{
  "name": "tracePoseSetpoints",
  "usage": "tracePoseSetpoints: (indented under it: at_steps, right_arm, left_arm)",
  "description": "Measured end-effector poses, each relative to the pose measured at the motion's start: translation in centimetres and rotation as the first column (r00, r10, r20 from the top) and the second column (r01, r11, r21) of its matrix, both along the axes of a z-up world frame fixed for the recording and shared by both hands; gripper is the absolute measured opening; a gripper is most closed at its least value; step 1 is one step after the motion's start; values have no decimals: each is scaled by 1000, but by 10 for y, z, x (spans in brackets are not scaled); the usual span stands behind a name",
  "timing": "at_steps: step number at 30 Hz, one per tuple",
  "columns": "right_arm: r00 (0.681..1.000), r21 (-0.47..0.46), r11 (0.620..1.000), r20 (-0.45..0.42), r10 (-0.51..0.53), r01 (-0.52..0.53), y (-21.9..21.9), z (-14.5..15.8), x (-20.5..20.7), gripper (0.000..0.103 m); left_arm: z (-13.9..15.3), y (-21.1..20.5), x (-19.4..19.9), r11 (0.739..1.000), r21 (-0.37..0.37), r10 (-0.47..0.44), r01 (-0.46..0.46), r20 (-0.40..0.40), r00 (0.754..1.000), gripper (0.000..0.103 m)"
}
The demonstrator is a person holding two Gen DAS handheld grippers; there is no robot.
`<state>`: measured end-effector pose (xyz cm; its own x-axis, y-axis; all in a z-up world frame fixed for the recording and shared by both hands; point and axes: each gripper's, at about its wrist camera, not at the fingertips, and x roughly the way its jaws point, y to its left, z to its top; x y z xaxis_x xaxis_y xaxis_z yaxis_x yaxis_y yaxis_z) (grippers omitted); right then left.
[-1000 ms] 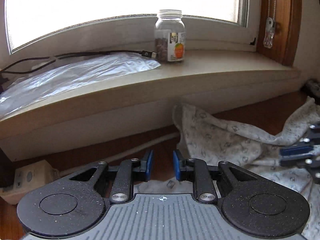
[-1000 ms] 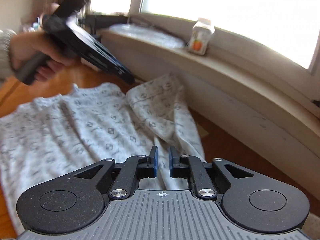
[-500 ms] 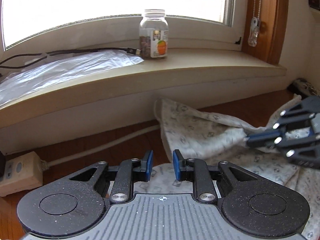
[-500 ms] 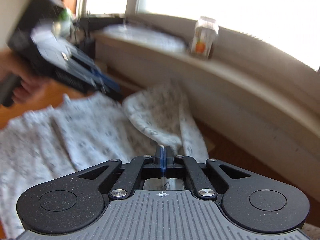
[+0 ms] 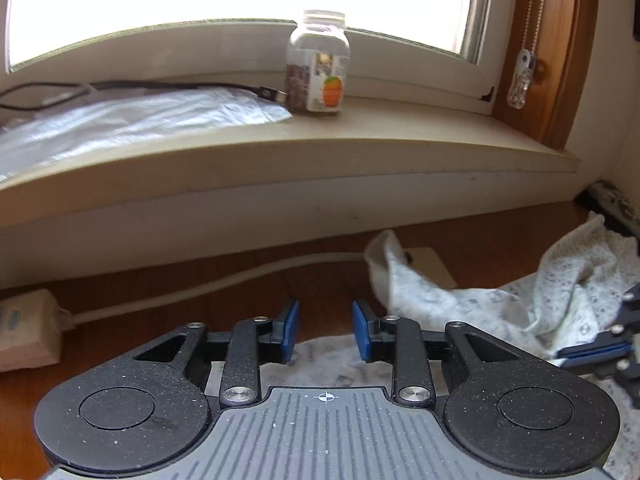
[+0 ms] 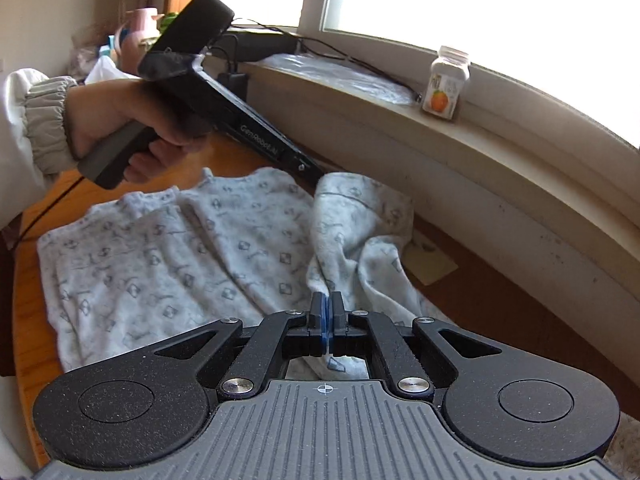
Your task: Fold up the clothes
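Standing clear on windowsill (image 5: pixel 360 152): jar (image 5: pixel 318 62), plastic sheet (image 5: pixel 140 116).

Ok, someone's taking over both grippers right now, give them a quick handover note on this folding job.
Right gripper: shut on a ridge of the patterned garment, fabric pinched between the pads.
Left gripper: open, its jaws have just been opening, nothing between them; it hangs over the garment's edge near the windowsill.
Garment: spread on the wooden table, mostly flat on the left, with one part bunched and turned up towards the window side.
Done: right grip taken. No finished fold shows.
Left: probably get a left grip on the far edge, then fold and smooth the bunched part.
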<state>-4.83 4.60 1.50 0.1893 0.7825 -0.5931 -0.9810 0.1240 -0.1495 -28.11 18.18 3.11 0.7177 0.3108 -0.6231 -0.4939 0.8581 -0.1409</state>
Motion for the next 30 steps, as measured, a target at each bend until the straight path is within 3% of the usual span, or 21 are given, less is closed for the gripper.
tracePoseSetpoints:
  at_steps: [4,8,12,17,20,23,30]
  right_arm:
    - [999,2,1000,38,-24,24,1,0,1,3]
    - [994,-9,996,67,-83,84,3,-2,13,3]
    - [989,-30,989,52,-141,142,3,-14,30,3]
    - [989,-35,989,41,-142,143,0,-22,32,3]
    - [989,-34,989,39,-142,143,1,-25,31,3]
    - [988,-31,988,35,-147,148,1,-27,31,4]
    - [989,-29,989,51,-142,144,-1,-30,29,4]
  left_arm:
    - [-6,-6,8,999,-14,-37,37,-10,999,32]
    - [-17,-4,12,995,-78,-68,67,-11,998,35]
    - [-18,-4,8,994,-94,-54,55,22,998,36]
    - [-15,-11,-6,991,-120,-54,62,67,996,36]
    - [-18,-17,-6,989,-127,-68,76,65,996,36]
    - [-19,-21,0,989,-124,-76,82,53,996,46]
    - [-11,-20,-14,995,-95,-8,19,110,994,46]
